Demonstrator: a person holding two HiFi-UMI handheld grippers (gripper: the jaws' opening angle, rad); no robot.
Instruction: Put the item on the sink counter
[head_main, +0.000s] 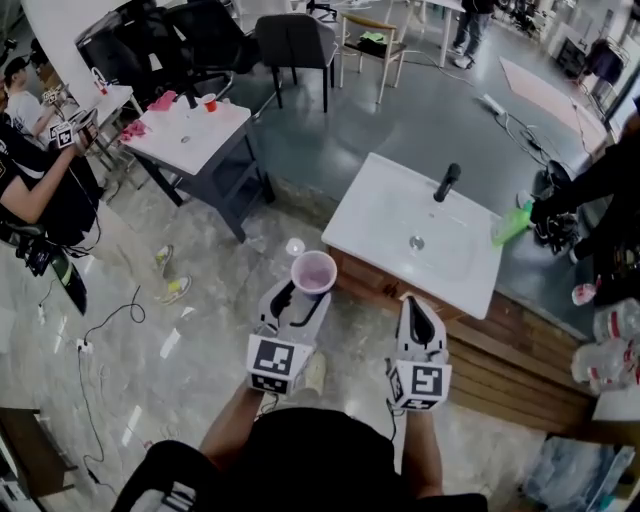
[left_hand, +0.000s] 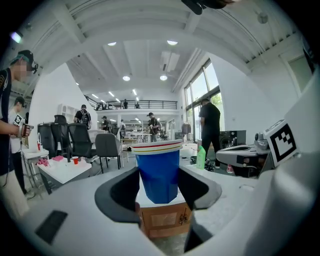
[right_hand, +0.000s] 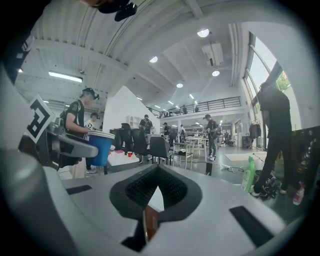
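Pads (left_hand: 120, 192) of left gripper (left_hand: 159, 186) clamped on both sides of blue cup (left_hand: 159, 170). Cup has white rim w/ red + yellow stripes, is upright and carried in the air. Right gripper (right_hand: 157, 175) clenched, tips meeting, nothing btwn them.

Head view: both grippers side by side, apart, pointing fwd toward sink counter (head_main: 372, 215). Cup overlaps the counter's near-left corner in the pic, gripped and not set down on it. Right gripper is just short of the counter's near edge.

Sink counter = white basin top on a wood cabinet. Black faucet (head_main: 446, 182) at far side, drain (head_main: 417, 242) mid-basin. Green bottle (head_main: 512, 223) at the counter's right end, next to a person in black (head_main: 600, 185); can't tell if it stands on the top or is held.

Further out, upper left: white table (head_main: 195, 135) w/ pink bits + a small red cup on it. Black chairs (head_main: 295, 45) behind it. Seated person (head_main: 40, 190) at left edge w/ marker-cube grippers in hand. Pale marble-look floor near, grey floor beyond.
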